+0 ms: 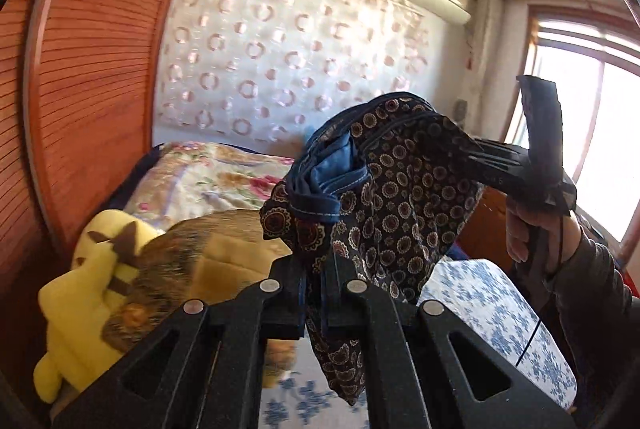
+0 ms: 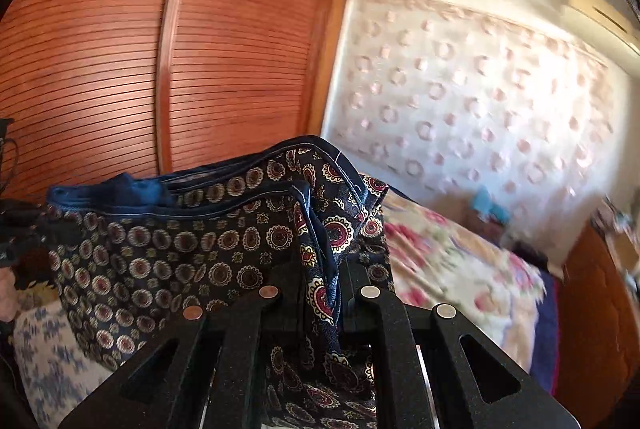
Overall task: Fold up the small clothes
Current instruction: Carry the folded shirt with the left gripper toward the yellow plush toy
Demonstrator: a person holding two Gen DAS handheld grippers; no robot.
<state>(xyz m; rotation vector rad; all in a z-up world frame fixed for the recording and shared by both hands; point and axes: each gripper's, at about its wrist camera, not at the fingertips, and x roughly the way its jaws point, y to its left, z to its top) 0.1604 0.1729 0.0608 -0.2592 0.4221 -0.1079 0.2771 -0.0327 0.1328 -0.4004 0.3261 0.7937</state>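
A small dark navy garment (image 1: 404,197) with a round medallion print and blue trim hangs in the air between both grippers. My left gripper (image 1: 314,271) is shut on one edge of it. My right gripper (image 2: 320,281) is shut on the other edge of the garment (image 2: 168,253), and it also shows in the left wrist view (image 1: 486,153), held by a hand at the right. The cloth is stretched and sags between them above the bed.
A bed with a blue-flowered sheet (image 1: 492,313) lies below. A yellow plush toy (image 1: 80,293) and a brown cushion (image 1: 192,257) sit at its left. A floral quilt (image 2: 452,261) lies further back. A wooden slatted wardrobe (image 2: 120,49) stands close behind.
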